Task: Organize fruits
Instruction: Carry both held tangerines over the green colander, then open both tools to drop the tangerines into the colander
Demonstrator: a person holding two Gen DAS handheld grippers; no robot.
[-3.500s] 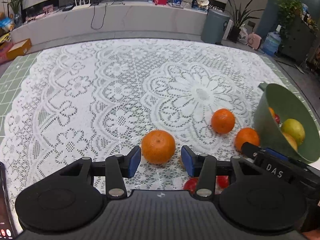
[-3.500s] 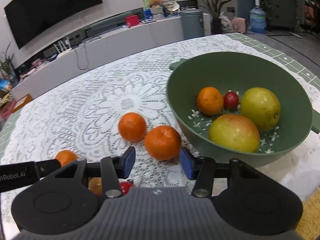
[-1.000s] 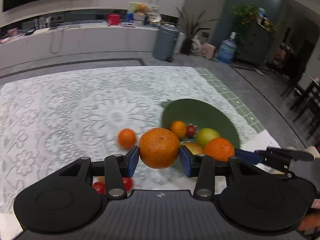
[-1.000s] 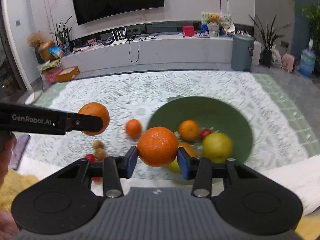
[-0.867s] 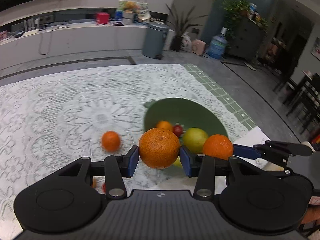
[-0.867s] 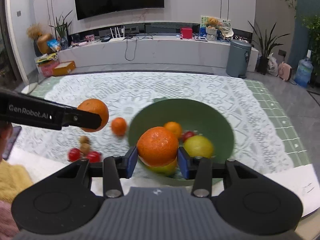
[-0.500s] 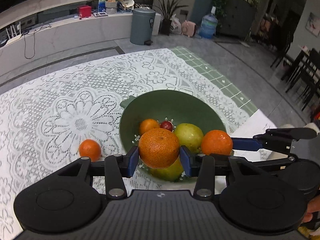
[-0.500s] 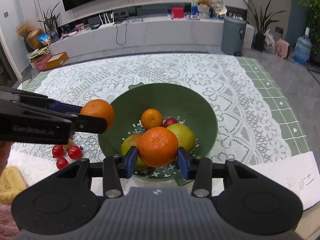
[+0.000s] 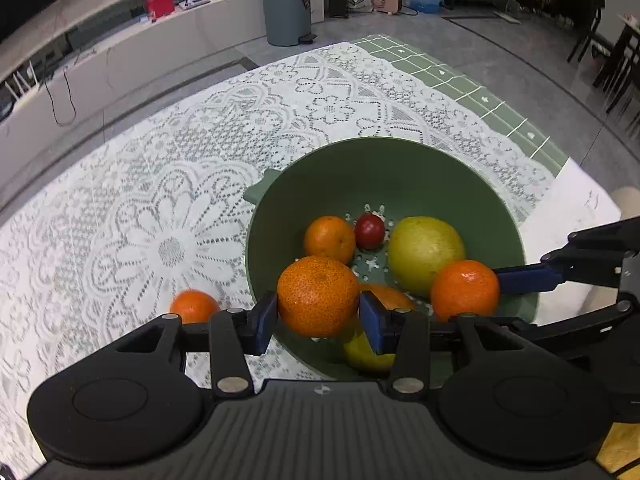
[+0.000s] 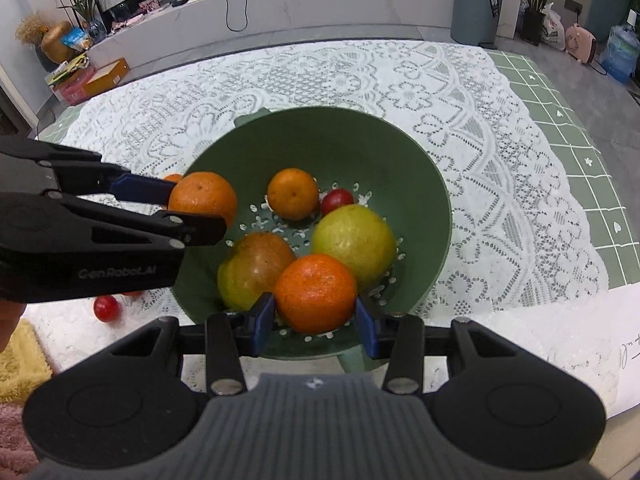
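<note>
A green colander bowl [image 9: 400, 160] [image 10: 424, 192] sits on the lace cloth. It holds a small orange [image 9: 329, 239] [image 10: 293, 193], a red cherry tomato [image 9: 370, 231] [image 10: 337, 199], a yellow-green fruit [image 9: 426, 250] [image 10: 354, 242] and a reddish-yellow fruit [image 10: 256, 268]. My left gripper [image 9: 319, 317] is shut on an orange [image 9: 318, 296] [image 10: 202, 198] above the bowl's near-left rim. My right gripper [image 10: 315, 320] is shut on another orange [image 10: 315, 293] [image 9: 464, 290] over the bowl's near side. One more orange [image 9: 194, 306] lies on the cloth left of the bowl.
A red cherry tomato [image 10: 106, 308] lies on the cloth left of the bowl, partly under the left gripper's body. White paper [image 10: 580, 344] covers the table's near right. A yellow rug [image 10: 22, 356] shows at the lower left. The table edge runs close behind the bowl's right.
Both grippers, each still holding its orange, have moved forward and down over the bowl, which now looks larger and nearer. The view has tilted further down.
</note>
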